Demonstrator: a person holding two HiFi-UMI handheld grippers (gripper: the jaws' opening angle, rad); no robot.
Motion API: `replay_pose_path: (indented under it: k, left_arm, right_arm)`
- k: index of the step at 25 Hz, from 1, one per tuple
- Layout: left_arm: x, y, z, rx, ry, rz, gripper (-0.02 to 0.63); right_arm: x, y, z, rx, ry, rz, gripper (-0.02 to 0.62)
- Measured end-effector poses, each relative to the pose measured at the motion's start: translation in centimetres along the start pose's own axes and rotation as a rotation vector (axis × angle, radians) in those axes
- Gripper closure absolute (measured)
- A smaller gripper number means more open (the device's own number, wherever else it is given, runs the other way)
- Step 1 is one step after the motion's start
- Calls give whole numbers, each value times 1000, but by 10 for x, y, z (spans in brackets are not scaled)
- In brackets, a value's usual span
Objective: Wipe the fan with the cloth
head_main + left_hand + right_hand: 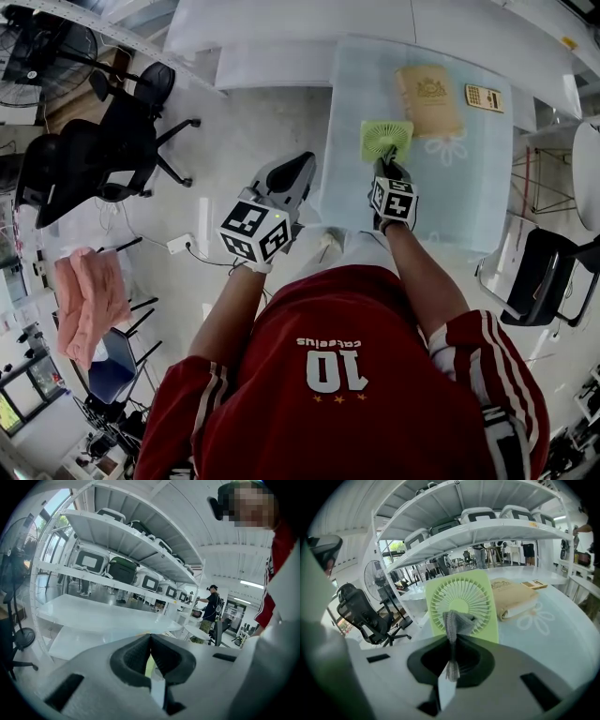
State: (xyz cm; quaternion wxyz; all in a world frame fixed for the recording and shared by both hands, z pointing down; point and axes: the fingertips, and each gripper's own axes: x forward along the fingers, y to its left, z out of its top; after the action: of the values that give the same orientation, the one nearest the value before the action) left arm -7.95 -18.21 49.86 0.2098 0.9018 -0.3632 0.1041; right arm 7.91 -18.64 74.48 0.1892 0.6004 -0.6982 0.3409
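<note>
The pale blue tabletop fills the head view's upper right. The green fan sits near its left edge. Left of it, off the tabletop, the left tool is closed on nothing. Just below the fan, the right tool pinches a grey cloth before the grille.

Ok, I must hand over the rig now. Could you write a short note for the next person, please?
Right gripper: shut on the grey cloth, held in front of the green fan; contact unclear.
Left gripper: shut, empty, over the floor left of the table.
Fan: on the table.
Done: cloth is in the gripper.
Left: wipe the fan.
</note>
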Motion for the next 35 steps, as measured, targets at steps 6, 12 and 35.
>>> replay_pose_path:
  k: [6,12,35]
  left_arm:
    - [-10,6,1,-7,-10,16,606]
    - [-19,8,0,-7,-16,30,606]
    - [-59,27,-10,-37,-45,105,606]
  right_arm:
    - [1,11,1,-12,1,12,580]
    - [2,23,-1,-23,4,30,580]
    - [6,64,-2,-77,6,87,581]
